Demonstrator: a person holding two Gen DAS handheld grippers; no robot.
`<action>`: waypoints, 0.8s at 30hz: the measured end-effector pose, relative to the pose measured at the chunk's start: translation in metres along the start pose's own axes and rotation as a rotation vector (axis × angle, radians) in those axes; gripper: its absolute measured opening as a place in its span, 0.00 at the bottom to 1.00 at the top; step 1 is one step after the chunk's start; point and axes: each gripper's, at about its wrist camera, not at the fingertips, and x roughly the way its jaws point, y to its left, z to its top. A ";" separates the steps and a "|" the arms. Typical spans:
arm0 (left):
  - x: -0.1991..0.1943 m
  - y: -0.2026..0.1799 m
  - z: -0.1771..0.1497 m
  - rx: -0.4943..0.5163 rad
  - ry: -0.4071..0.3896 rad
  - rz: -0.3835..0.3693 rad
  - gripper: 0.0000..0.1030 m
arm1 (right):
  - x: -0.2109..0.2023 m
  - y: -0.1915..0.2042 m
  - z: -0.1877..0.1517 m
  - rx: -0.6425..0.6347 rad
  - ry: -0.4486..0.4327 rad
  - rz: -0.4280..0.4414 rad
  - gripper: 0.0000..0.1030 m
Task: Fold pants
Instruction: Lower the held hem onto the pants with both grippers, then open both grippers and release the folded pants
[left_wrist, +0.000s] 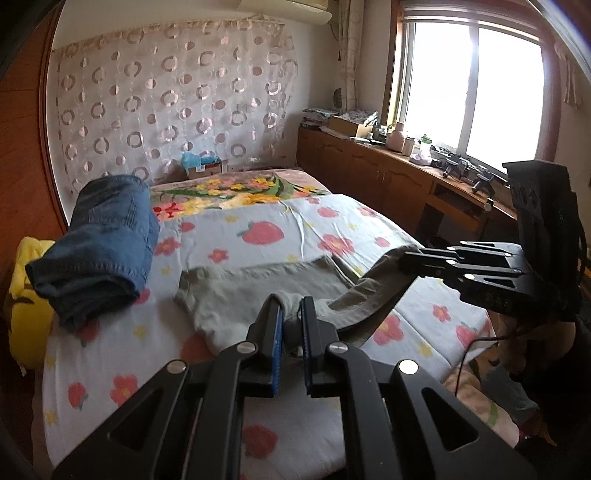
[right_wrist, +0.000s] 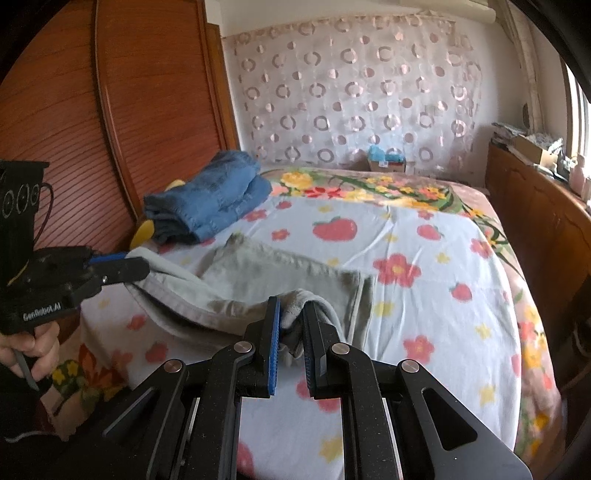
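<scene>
Mid-fold: left gripper (left_wrist: 291, 314) and right gripper (right_wrist: 291, 314) each clamped on near edge of grey pants (left_wrist: 258, 288), lifted off the bed (left_wrist: 369, 229). Next, probably: carry edge forward evenly, lay flat.

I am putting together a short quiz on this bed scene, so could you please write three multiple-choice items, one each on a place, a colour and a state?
1. Where do the folded blue jeans lie?
A. On the bed beside the wooden wardrobe
B. On the window counter
C. On the floor

2. What colour are the pants being folded?
A. Red
B. Grey-green
C. Black

3. What is the left gripper doing?
A. Hanging open above the sheet
B. Pinching the pants' cloth
C. Holding the jeans

Answers: 1 A, as they sit on the bed near the wardrobe; 2 B, as the cloth is pale grey-green; 3 B, as cloth is bunched between its fingers, as with the right gripper.
</scene>
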 end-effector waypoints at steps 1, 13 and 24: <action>0.002 0.002 0.001 -0.001 -0.001 0.005 0.06 | 0.003 -0.001 0.003 -0.005 -0.004 -0.002 0.08; 0.046 0.022 0.016 -0.043 0.013 0.055 0.09 | 0.067 -0.031 0.016 0.043 0.070 -0.023 0.08; 0.053 0.034 0.008 -0.045 0.039 0.080 0.37 | 0.104 -0.038 0.012 0.048 0.149 -0.063 0.09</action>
